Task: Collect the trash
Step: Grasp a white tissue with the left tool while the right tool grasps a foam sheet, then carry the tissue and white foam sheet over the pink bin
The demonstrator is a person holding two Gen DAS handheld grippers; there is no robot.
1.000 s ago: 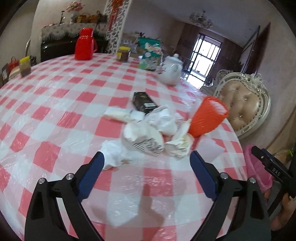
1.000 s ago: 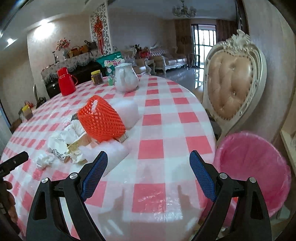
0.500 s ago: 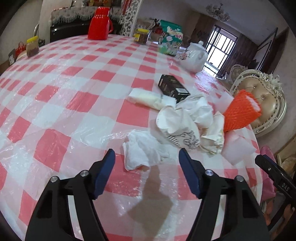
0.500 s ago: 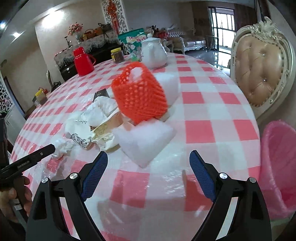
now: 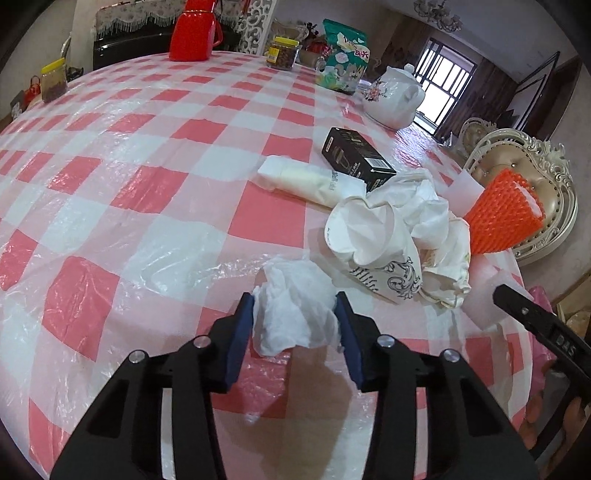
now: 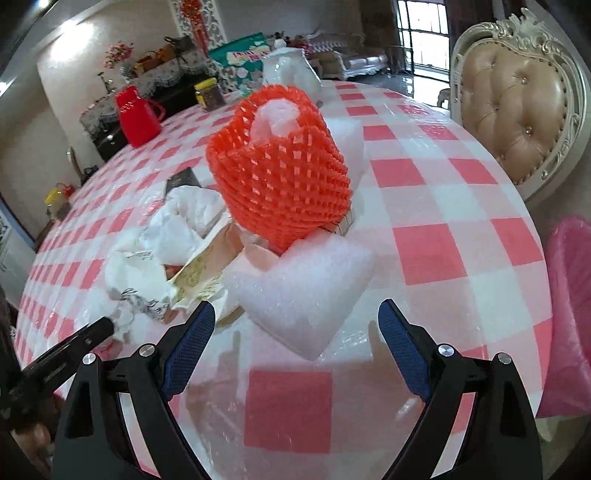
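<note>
My left gripper (image 5: 294, 314) is shut on a crumpled white tissue (image 5: 295, 310) that rests on the checked tablecloth. Just beyond lie a crushed paper cup (image 5: 373, 247), crumpled white paper (image 5: 424, 210), a white wrapper (image 5: 306, 179), a black box (image 5: 356, 157) and an orange foam net (image 5: 502, 221). My right gripper (image 6: 295, 332) is open and empty, its fingers on either side of a white foam sheet (image 6: 306, 288) without touching it. The orange net (image 6: 280, 166) stands right behind the sheet. A pink-lined trash bin (image 6: 570, 314) stands beside the table at the right.
A white teapot (image 5: 393, 98), a green snack bag (image 5: 343, 55), a jar (image 5: 282, 53) and a red jug (image 5: 192, 29) stand at the table's far side. A padded cream chair (image 6: 517, 122) stands by the table's right edge, next to the bin.
My left gripper has moved forward to the tissue and shut on it. My right gripper has moved in toward the white foam sheet and stays open.
</note>
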